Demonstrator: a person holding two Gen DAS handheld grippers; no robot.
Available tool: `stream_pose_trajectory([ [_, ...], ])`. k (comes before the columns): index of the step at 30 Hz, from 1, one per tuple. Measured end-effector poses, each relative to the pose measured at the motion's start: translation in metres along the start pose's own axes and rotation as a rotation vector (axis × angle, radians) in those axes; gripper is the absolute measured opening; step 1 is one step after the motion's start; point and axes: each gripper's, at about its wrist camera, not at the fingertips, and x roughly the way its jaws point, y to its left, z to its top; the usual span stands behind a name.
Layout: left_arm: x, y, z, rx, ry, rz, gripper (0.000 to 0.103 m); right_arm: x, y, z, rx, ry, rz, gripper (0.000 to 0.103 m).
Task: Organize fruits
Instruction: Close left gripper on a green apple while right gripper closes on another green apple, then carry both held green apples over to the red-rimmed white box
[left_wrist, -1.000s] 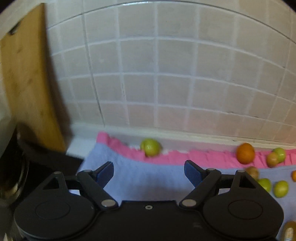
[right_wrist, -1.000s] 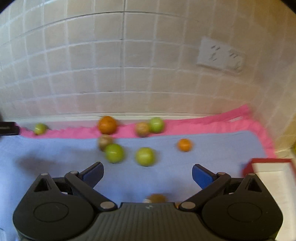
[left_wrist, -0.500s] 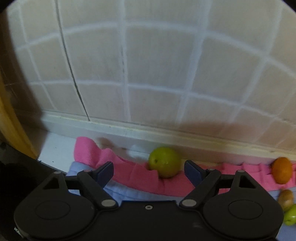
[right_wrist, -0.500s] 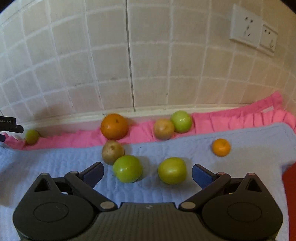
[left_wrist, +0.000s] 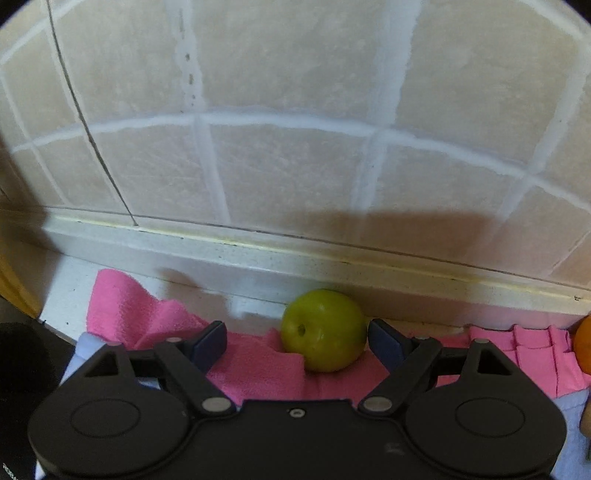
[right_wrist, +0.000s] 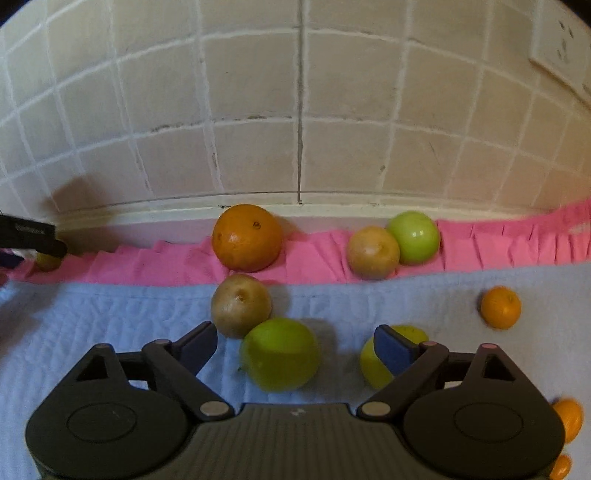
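Barely started: fruits lay scattered on the blue mat (right_wrist: 92, 314); left gripper (left_wrist: 295, 338) spread around a green fruit (left_wrist: 323, 329) at the back edge, right gripper (right_wrist: 295, 345) spread, nothing held.

No text, label or number is clear enough to read.

Green fruit (left_wrist: 323, 329) showing yellow-green skin; pink cloth edge (left_wrist: 255, 363) bordering pale blue quilted mat (right_wrist: 110, 317). Large orange (right_wrist: 246, 237) appearing deep orange; tan fruit (right_wrist: 241, 305) showing brownish-yellow. Beige wall tiles (right_wrist: 255, 74) carrying a white grout grid. Fingers (right_wrist: 390, 349) appearing dark blue on black bodies.
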Motion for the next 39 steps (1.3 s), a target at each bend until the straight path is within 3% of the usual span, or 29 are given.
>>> stream_pose_trajectory([
  [6, 0.009, 0.002, 0.006, 0.005, 0.017, -0.034, 0.084, 0.017, 0.011, 0.004, -0.042, 0.04, 0.002, 0.085],
  [10, 0.004, -0.005, 0.005, 0.043, -0.005, -0.047, 0.065, 0.014, 0.012, 0.004, -0.028, 0.029, 0.051, 0.066],
  [15, -0.002, -0.012, 0.003, 0.094, -0.038, -0.011, 0.063, 0.006, 0.01, 0.005, -0.022, 0.005, 0.073, 0.054],
  [20, -0.034, -0.013, -0.008, 0.129, -0.127, -0.029, 0.062, -0.013, -0.009, 0.003, 0.053, -0.019, 0.103, 0.038],
  [23, -0.052, -0.013, -0.017, 0.154, -0.146, -0.041, 0.063, -0.024, -0.016, -0.001, 0.049, -0.017, 0.105, 0.032],
  [25, -0.066, -0.014, -0.023, 0.153, -0.156, -0.048, 0.063, -0.029, -0.022, -0.002, 0.079, -0.022, 0.119, 0.022],
  [27, -0.071, -0.011, -0.025, 0.159, -0.169, -0.059, 0.063, -0.03, -0.023, -0.002, 0.095, -0.011, 0.139, 0.025],
  [31, -0.072, -0.008, -0.025, 0.165, -0.174, -0.078, 0.063, -0.02, -0.025, -0.004, 0.132, 0.016, 0.176, 0.05],
  [35, -0.072, -0.013, -0.029, 0.171, -0.181, -0.078, 0.063, -0.005, -0.017, -0.002, 0.129, 0.043, 0.167, 0.055],
  [39, -0.081, -0.016, -0.033, 0.186, -0.198, -0.08, 0.063, -0.002, -0.01, -0.002, 0.078, 0.048, 0.124, 0.051],
])
